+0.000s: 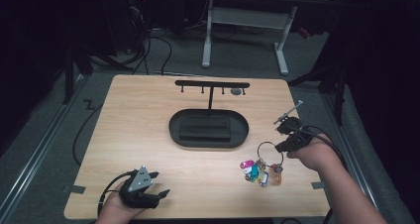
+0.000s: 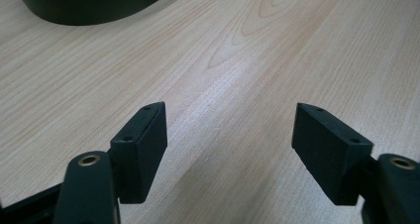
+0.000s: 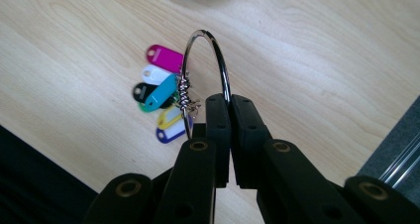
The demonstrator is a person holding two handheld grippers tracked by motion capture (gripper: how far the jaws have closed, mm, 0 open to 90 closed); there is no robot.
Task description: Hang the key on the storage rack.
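A large metal key ring (image 3: 221, 60) carries several coloured plastic tags (image 3: 161, 97) in pink, white, black, teal, yellow and blue. My right gripper (image 3: 230, 101) is shut on the ring's wire and holds it upright, with the tags dangling from its lower part. In the high view the ring (image 1: 270, 151) and tags (image 1: 257, 172) hang over the table's right front area, beside the right gripper (image 1: 282, 147). My left gripper (image 1: 161, 183) rests at the front left, and its jaws stand wide open (image 2: 228, 130) over bare wood with nothing between them.
A black oval tray (image 1: 173, 127) sits mid-table, with a T-shaped hook rack (image 1: 212, 84) rising from its back. A small grey object (image 1: 237, 91) lies near the rack's right end. The wooden table (image 1: 129, 135) ends close behind both hands. A white desk frame (image 1: 245, 21) stands beyond.
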